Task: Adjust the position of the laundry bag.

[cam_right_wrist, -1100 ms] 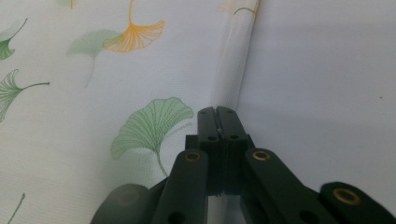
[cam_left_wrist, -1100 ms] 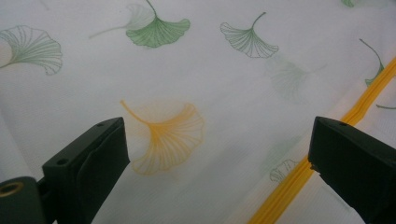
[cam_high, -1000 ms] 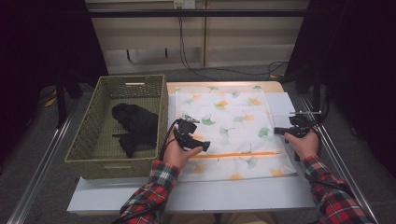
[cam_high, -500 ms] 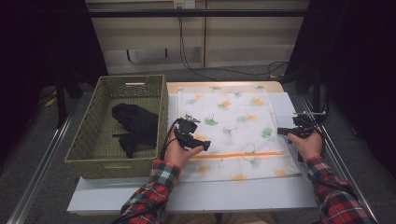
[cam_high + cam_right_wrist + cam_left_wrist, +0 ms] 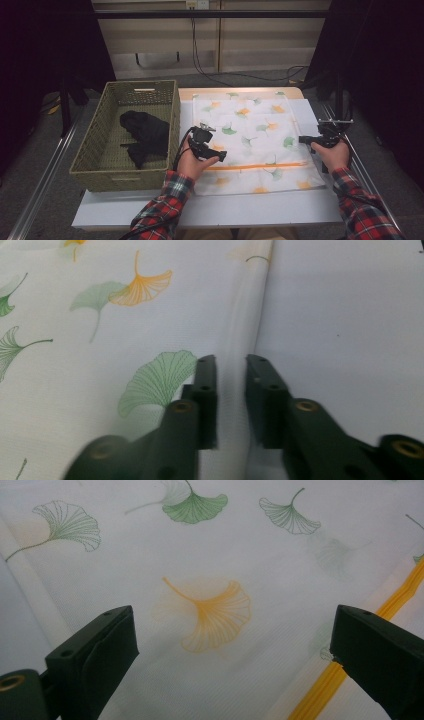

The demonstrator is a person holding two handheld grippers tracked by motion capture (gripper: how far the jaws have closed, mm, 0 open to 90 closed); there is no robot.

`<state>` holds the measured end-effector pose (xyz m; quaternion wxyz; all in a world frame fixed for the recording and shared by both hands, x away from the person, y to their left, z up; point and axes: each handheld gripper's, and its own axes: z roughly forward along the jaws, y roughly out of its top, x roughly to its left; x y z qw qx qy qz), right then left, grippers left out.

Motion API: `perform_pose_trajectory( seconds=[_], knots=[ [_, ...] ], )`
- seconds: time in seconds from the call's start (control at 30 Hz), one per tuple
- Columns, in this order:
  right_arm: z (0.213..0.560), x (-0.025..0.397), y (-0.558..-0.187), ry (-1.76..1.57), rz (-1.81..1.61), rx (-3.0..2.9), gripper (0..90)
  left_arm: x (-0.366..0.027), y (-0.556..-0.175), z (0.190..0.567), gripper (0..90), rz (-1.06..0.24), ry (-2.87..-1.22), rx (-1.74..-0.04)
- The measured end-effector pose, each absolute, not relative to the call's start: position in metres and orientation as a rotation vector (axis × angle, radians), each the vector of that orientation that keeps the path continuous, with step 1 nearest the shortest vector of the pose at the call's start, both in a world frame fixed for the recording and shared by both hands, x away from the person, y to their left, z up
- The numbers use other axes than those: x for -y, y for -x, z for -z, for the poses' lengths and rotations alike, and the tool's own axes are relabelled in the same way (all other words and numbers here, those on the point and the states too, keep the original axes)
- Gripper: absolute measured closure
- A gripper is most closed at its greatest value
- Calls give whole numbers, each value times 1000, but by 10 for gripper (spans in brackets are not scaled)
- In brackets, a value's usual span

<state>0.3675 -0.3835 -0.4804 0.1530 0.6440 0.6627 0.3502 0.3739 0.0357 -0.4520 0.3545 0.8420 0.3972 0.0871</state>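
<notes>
Table (image 5: 210,212): pale top, long side toward the person, carrying a basket at the left and a spread cloth at the centre and right.

Printed cloth (image 5: 250,140): white, patterned with green and orange ginkgo leaves, lying flat on the table with an orange stripe (image 5: 260,165) running across it near the front edge. Left edge just beside the basket; right edge ending short of the table's right side.

Wicker basket (image 5: 95,177): olive-coloured, rectangular, standing at the left end of the table. Dark garment (image 5: 142,135) bunched inside, toward the right wall.

Left hand-held gripper (image 5: 212,150): held over the cloth's left part, near the orange stripe. In the left gripper view (image 5: 232,640), jaws set wide apart, nothing between them, an orange leaf print below the gap and the stripe under the right-hand jaw. Contact with the cloth not determinable.

Right hand-held gripper (image 5: 305,140): held at the cloth's right edge, pointing inward. In the right gripper view (image 5: 231,365), jaws nearly together with a narrow gap, straddling the cloth's edge line; a green leaf print just beside one jaw, bare table beside the other. Actual pinch on the fabric not determinable.
</notes>
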Motion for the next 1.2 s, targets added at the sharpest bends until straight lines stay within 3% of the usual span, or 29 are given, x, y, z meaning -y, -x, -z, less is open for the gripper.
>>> perform_pose_trajectory(
  seconds=[0.37, 0.4, 0.5, 0.7, 1.2],
  knots=[
    [478, 381, -360, -1794, -1060, -1910, 452, -34, -376, 450, 45, -215, -2178, -1011],
    [477, 380, -358, -1778, -1077, -1916, 387, -34, -376, 450, 45, -210, -2176, -1007],
    [475, 379, -354, -1778, -1092, -1930, 306, -33, -376, 449, 45, -206, -2176, -1001],
    [472, 375, -346, -1737, -1108, -1963, 208, -29, -376, 448, 44, -192, -2171, -987],
    [466, 373, -321, -1704, -1059, -2020, 166, -20, -378, 447, 44, -174, -2169, -974]
  ],
)
